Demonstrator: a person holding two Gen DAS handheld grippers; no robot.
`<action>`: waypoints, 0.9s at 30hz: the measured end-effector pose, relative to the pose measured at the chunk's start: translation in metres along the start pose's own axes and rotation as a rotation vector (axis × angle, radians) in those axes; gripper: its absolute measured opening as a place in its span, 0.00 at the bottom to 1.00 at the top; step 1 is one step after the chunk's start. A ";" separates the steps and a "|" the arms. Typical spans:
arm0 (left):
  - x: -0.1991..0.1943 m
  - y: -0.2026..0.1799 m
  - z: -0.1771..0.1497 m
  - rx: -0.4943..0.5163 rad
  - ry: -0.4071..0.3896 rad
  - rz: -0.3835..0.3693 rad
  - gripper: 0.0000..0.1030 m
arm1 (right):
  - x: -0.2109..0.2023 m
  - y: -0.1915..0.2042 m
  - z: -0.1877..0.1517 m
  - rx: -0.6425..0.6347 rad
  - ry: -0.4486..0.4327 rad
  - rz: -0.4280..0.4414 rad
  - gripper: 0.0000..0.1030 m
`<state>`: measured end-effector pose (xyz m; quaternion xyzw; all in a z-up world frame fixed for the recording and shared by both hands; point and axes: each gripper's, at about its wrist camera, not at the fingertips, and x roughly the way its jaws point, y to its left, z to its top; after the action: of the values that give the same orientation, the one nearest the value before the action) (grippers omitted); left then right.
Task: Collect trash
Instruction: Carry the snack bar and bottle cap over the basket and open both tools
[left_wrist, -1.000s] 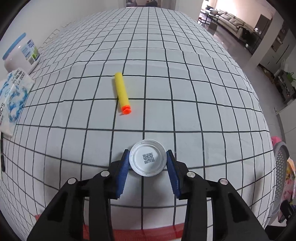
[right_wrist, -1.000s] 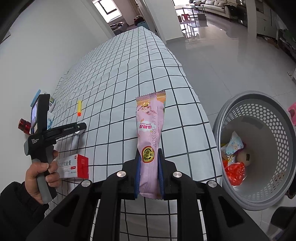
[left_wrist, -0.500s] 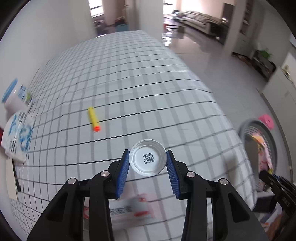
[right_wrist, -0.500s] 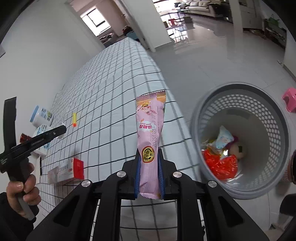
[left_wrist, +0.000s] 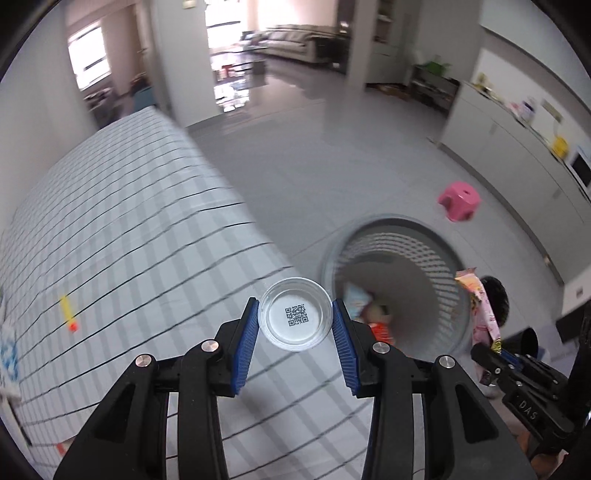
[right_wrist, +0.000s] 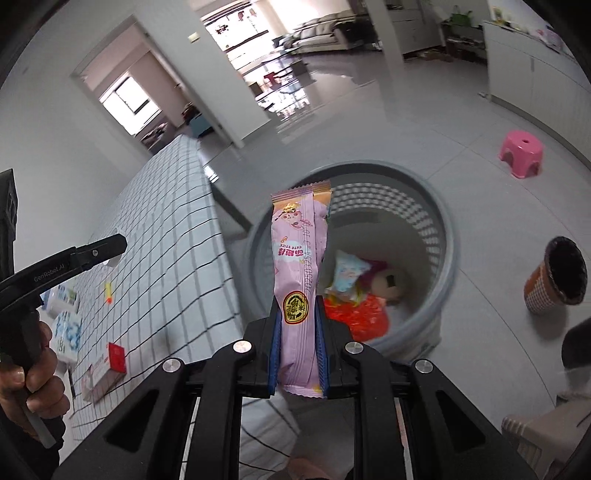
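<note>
Now wrapper (right_wrist: 300, 291) clamped, right hand-held gripper (right_wrist: 298, 354)

Pink wrapper (right_wrist: 300, 280), grey perforated basket (right_wrist: 441, 236), black-gridded white cloth (left_wrist: 122, 236), seemingly clear-white lid (left_wrist: 294, 318).

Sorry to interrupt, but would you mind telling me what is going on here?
A person is clearing trash off a checked table with hand-held tongs. The left tongs grip a small round lid with a QR code, at the table's edge. The right tongs clamp a pink snack wrapper in front of the grey basket, which already holds some wrappers. Neither has been dropped yet.
</note>
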<state>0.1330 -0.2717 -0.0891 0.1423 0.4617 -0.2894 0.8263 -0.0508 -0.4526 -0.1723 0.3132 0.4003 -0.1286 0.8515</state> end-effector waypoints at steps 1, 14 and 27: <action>0.002 -0.010 0.001 0.014 0.001 -0.011 0.38 | -0.005 -0.010 -0.002 0.019 -0.009 -0.009 0.16; 0.030 -0.107 0.004 0.165 0.037 -0.091 0.38 | -0.028 -0.084 -0.010 0.148 -0.061 -0.054 0.16; 0.050 -0.122 0.008 0.151 0.067 -0.056 0.38 | -0.009 -0.095 0.026 0.100 -0.023 -0.008 0.16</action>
<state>0.0845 -0.3900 -0.1232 0.2007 0.4698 -0.3412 0.7890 -0.0862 -0.5424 -0.1937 0.3523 0.3846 -0.1555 0.8389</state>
